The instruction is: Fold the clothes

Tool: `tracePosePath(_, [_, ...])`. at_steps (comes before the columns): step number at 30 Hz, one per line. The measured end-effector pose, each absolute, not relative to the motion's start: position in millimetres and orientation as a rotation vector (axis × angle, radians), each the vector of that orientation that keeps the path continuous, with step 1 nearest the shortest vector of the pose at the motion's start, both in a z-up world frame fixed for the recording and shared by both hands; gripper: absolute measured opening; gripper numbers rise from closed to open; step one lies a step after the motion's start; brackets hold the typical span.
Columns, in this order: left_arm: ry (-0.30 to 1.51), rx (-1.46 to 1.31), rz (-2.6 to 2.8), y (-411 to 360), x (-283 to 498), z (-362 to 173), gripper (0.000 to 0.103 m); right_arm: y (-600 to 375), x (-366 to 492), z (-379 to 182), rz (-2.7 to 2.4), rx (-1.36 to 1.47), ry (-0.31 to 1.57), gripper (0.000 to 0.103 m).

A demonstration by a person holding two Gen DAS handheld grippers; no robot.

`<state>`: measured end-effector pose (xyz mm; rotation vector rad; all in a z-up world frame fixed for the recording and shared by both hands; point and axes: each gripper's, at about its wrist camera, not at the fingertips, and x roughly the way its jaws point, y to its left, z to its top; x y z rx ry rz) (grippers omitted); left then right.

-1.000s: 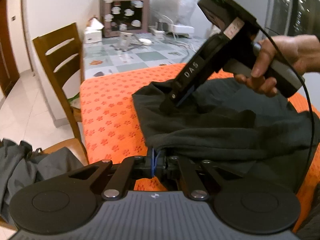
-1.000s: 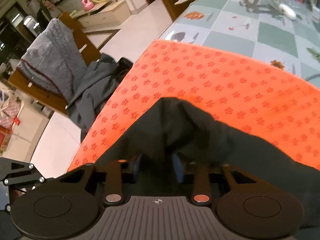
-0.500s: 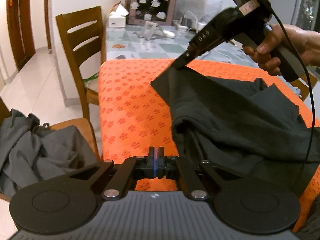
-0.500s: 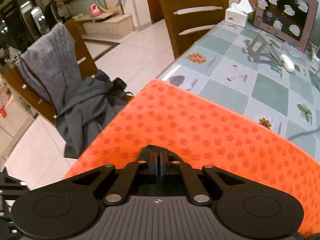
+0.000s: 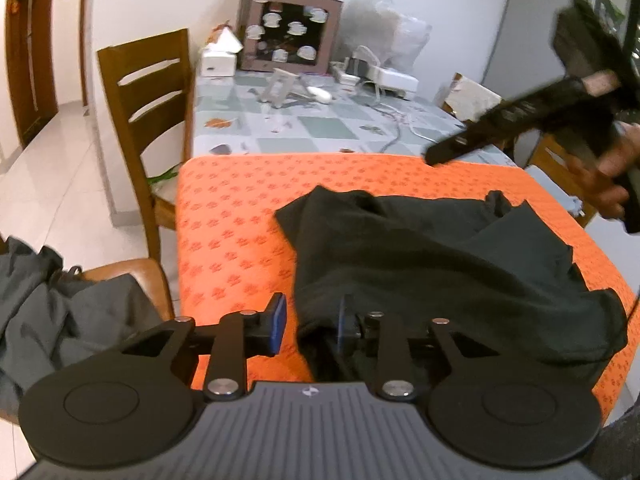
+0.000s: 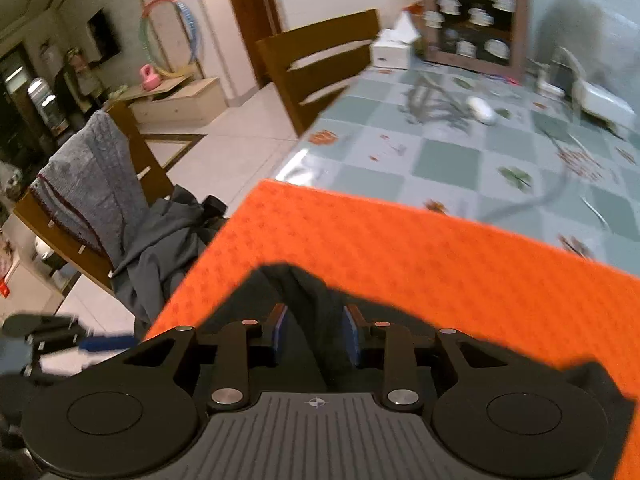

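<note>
Lying released on the orange mat (image 5: 224,216), the black garment (image 5: 432,256) is no longer being pinched. Both tools' jaws have just been opening: the left gripper (image 5: 310,326) straddles the hem loosely; the right gripper (image 6: 316,332) is now held raised, apart.

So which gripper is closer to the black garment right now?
Left. The left gripper sits at the near edge of the black garment, jaws just opened. The right gripper hangs clear above its far side.
</note>
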<state>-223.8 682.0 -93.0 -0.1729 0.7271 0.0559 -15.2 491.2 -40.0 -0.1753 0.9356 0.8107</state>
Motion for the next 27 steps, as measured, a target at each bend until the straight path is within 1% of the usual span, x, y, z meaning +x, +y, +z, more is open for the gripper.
tracePosePath(1, [0.729, -0.166, 0.046, 678, -221, -93, 0.038, 480, -22, -40, 0.794, -0.169, 0.938, 0.035])
tracePosePath(3, [0.729, -0.152, 0.018, 671, -217, -93, 0.041, 460, -35, -40, 0.763, -0.158, 0.939, 0.041])
tracePosePath(5, [0.726, -0.137, -0.009, 664, -215, -93, 0.047, 438, -50, -41, 0.735, -0.142, 0.933, 0.043])
tracePosePath(6, [0.725, -0.131, -0.022, 660, -214, -93, 0.048, 428, -58, -42, 0.721, -0.135, 0.930, 0.043])
tracePosePath(10, [0.732, -0.117, -0.066, 649, -209, -96, 0.048, 390, -89, -49, 0.660, -0.105, 0.924, 0.045])
tracePosePath(12, [0.747, -0.112, -0.078, 645, -206, -100, 0.048, 374, -103, -54, 0.627, -0.094, 0.920, 0.048])
tracePosePath(14, [0.762, -0.102, -0.082, 640, -203, -104, 0.048, 358, -115, -61, 0.592, -0.084, 0.923, 0.049])
tracePosePath(23, [0.853, -0.087, -0.042, 641, -193, -124, 0.048, 303, -149, -98, 0.479, -0.087, 0.976, 0.049])
tracePosePath(27, [0.859, -0.065, -0.028, 639, -195, -128, 0.048, 287, -153, -118, 0.419, -0.105, 1.017, 0.049])
